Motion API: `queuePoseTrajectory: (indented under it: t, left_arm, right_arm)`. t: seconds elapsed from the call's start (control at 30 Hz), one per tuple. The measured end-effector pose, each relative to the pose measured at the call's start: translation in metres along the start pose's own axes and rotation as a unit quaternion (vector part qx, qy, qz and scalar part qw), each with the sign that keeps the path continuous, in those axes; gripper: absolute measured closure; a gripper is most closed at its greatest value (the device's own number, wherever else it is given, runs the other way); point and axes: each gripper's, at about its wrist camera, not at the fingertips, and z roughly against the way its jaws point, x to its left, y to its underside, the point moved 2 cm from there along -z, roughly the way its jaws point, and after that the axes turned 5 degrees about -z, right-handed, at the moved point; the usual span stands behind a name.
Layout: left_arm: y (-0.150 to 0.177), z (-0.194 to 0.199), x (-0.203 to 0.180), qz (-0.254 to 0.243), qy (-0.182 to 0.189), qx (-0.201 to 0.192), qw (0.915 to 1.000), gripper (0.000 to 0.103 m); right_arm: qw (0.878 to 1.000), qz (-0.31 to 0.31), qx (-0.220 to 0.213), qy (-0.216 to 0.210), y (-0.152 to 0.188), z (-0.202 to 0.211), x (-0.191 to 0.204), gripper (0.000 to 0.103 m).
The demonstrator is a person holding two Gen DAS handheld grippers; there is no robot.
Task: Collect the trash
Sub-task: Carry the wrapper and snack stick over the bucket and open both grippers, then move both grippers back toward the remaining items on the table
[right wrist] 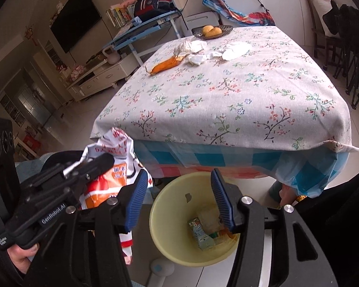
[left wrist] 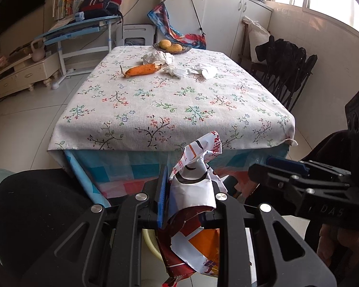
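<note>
From the left wrist view, the left gripper (left wrist: 187, 191) is clamped on a crumpled snack wrapper (left wrist: 193, 191), white, red and orange with printed characters, which sticks up between the blue finger pads and hangs down below them. A sliver of the yellow trash bin (left wrist: 148, 239) shows beneath the wrapper. Ahead stands the table under a floral tablecloth (left wrist: 170, 105); at its far end lie a carrot (left wrist: 142, 70), several crumpled tissues (left wrist: 176, 71) just beside it, and a woven dish of mangoes (left wrist: 171, 47) at the far edge. The right gripper (left wrist: 287, 174) enters from the right side, near the wrapper but apart from it; its jaw state cannot be told here

From the right wrist view, the right gripper (right wrist: 178, 198) has its jaws spread wide with nothing between them, held over the yellow trash bin (right wrist: 162, 205), which sits on the floor in front of the table and contains a small green carton (right wrist: 201, 235) and other packaging. To the left, the left gripper (right wrist: 93, 167) holds the snack wrapper (right wrist: 112, 167) beside the bin's rim. The carrot (right wrist: 166, 64), tissues (right wrist: 198, 57) and mango dish (right wrist: 213, 32) lie on the far part of the tablecloth (right wrist: 227, 100)
</note>
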Motion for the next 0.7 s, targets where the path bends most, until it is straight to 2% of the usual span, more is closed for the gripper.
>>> queuePoseTrajectory:
  t: [0.1,0.23,0.3,0.7]
  left_arm:
    - [0.003,-0.005,-0.004,-0.007,0.0,0.014,0.9999,0.079]
    - [0.005,-0.008,0.0,0.004,-0.001,0.024,0.9997,0.064]
    - [0.005,-0.008,0.0,0.004,0.002,0.022,0.9997,0.062]
    - [0.003,-0.006,0.0,0.01,0.005,0.017,0.9998,0.055]
  right_arm:
    - [1.0,-0.009,-0.026,0.005,-0.005,0.009,-0.003,0.045]
    - [0.999,-0.021,-0.044,0.008,-0.008,0.015,-0.007,0.042]
    - [0.999,-0.024,-0.045,0.008,-0.009,0.016,-0.009,0.041]
    - [0.999,-0.024,-0.048,0.009,-0.011,0.015,-0.009,0.039]
